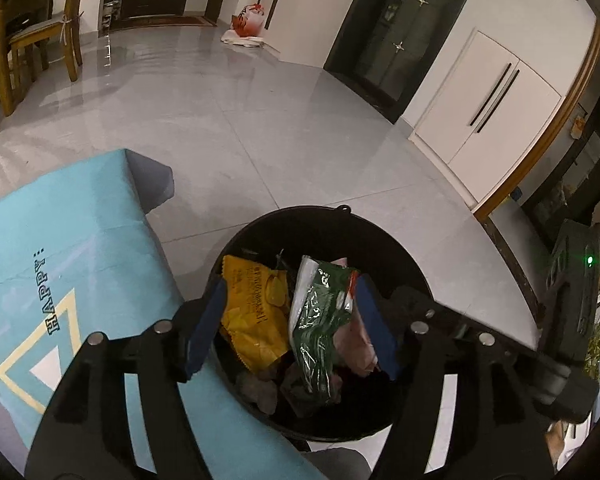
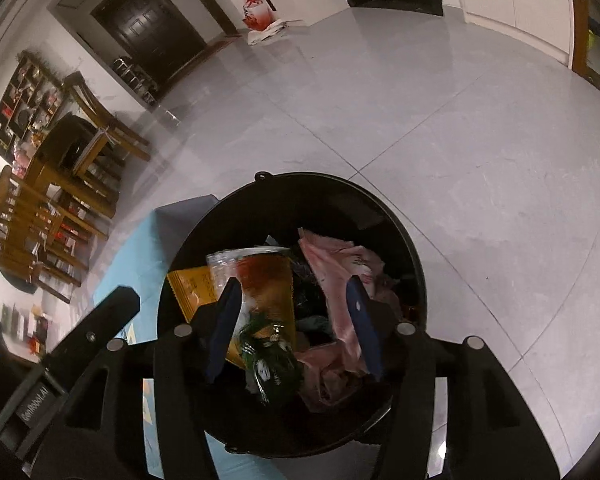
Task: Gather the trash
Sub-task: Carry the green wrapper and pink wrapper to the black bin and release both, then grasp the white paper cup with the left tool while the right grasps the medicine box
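Grey glossy floor tiles [image 1: 260,120] under black bin [image 1: 260,224], both grippers' fingers [image 1: 374,328] apart above it.

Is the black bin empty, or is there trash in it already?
Not empty. The black bin holds a yellow wrapper, a green-and-white wrapper and pink plastic; how deep the pile goes is hidden.

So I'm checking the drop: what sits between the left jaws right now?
In the left wrist view, a green wrapper and a yellow wrapper, over the black bin.

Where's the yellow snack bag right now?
In the left wrist view, the yellow snack bag lies inside the black bin, left side, beside the green wrapper.
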